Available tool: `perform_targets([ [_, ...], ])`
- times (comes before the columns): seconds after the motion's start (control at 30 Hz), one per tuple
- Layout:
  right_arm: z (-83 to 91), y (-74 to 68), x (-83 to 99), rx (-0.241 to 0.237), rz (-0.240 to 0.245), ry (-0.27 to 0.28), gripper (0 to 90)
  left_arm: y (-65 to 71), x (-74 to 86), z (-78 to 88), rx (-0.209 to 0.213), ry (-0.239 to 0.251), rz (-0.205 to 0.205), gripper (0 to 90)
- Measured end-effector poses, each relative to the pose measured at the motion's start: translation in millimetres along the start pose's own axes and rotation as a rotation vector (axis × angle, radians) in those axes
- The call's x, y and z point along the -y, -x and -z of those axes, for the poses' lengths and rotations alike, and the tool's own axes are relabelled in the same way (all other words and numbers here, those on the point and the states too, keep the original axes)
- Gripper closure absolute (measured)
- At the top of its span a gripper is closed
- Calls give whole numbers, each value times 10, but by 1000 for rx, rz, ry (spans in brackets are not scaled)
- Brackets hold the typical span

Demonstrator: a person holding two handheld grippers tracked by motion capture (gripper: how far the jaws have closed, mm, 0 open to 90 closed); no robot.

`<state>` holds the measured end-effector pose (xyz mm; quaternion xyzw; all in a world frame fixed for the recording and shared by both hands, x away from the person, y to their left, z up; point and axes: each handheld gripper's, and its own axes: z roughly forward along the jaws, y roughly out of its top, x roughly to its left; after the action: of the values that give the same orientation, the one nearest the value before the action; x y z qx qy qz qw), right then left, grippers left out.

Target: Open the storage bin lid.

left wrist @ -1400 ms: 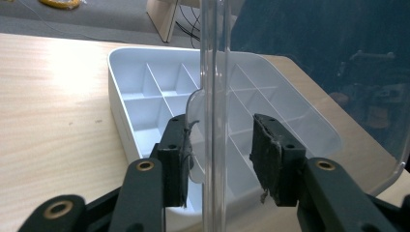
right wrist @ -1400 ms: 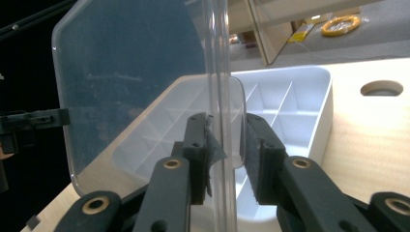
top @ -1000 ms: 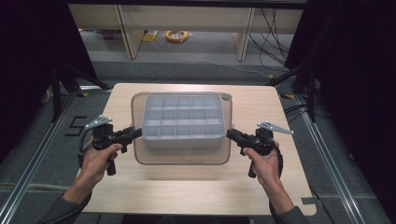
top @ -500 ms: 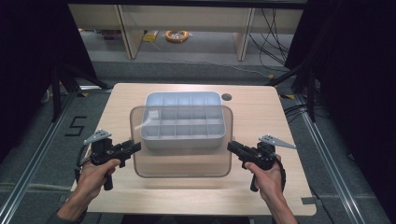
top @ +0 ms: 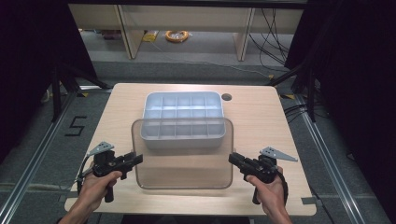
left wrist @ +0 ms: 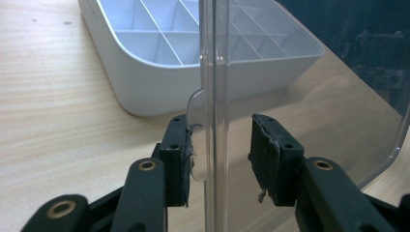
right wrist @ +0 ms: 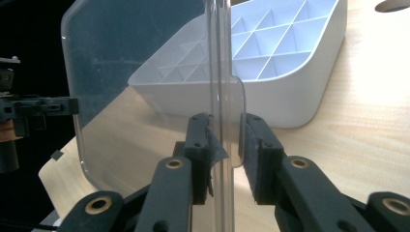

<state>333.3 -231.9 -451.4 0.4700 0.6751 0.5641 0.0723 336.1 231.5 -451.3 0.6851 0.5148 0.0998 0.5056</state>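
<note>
A clear plastic lid (top: 182, 158) stands nearly upright between my two grippers, in front of a white compartment box (top: 182, 112) on the table. My left gripper (top: 139, 157) is at the lid's left edge and my right gripper (top: 232, 158) at its right edge. In the left gripper view the lid (left wrist: 215, 72) runs edge-on between the jaws of my left gripper (left wrist: 220, 159), which stand open with a gap beside the right pad (left wrist: 270, 159). In the right gripper view my right gripper (right wrist: 225, 145) is shut on the lid (right wrist: 145, 63), with the box (right wrist: 290, 96) behind it.
The wooden table (top: 261, 121) has a round cable hole (top: 227, 97) behind the box. Its front edge lies just under the person's hands. Beyond the table are shelf legs, cables and an orange coil (top: 177, 36) on the floor.
The lid has come off the box and moved toward the person with both grippers. The hands have drawn back toward the table's front edge. The box stays in place.
</note>
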Motion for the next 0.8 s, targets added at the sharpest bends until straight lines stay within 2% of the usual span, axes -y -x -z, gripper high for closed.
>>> perform_targets([
  [0.03,0,0,0,0,0,0,746,-3,17,2,5,-9,2,596],
  [0.07,17,-22,23,-3,-23,-5,747,-7,25,3,12,-15,2,596],
  [0.1,22,-9,32,-1,-9,-3,747,-4,40,7,10,-18,4,596],
  [0.17,33,-13,69,-1,-12,-5,748,-6,70,16,14,-20,8,595],
  [0.2,42,-38,91,0,-39,-14,749,-6,91,25,15,-18,14,596],
  [0.23,38,-23,107,-3,-13,-5,750,-9,109,38,19,-24,16,596],
  [0.27,58,-53,115,-15,-42,-12,751,-7,125,47,20,-24,20,596],
  [0.3,59,-37,127,-5,-7,-3,752,-3,138,56,16,-26,20,596],
  [0.33,82,-68,135,-15,-41,-18,752,6,150,56,11,-20,19,595],
  [0.37,82,-76,146,-13,-37,-11,752,12,167,59,8,-28,19,593],
  [0.4,94,-71,167,-7,-13,-7,752,8,177,56,12,-32,20,591],
  [0.47,94,-73,183,-11,-26,-10,753,12,208,43,14,-29,24,590],
  [0.5,112,-72,193,-7,-29,-13,753,-3,217,40,20,-49,14,590],
  [0.53,119,-86,213,-15,-63,-17,755,-13,229,27,24,-56,23,591],
  [0.57,115,-59,229,-20,-43,-14,757,-25,240,13,28,-59,27,590],
  [0.6,114,-58,247,-14,-52,-18,756,-28,246,7,28,-72,29,589],
  [0.63,122,-76,262,-19,-87,-29,756,-30,260,-5,34,-61,30,585],
  [0.67,105,-29,288,-18,-66,-23,755,-28,264,-5,36,-65,30,586],
  [0.73,114,-26,292,-16,-74,-26,755,-15,268,-2,29,-64,31,588],
  [0.77,108,-30,319,-21,-115,-29,754,-26,272,5,41,-70,27,594],
  [0.8,108,-30,319,-21,-115,-29,754,-26,272,5,41,-70,27,594],
])
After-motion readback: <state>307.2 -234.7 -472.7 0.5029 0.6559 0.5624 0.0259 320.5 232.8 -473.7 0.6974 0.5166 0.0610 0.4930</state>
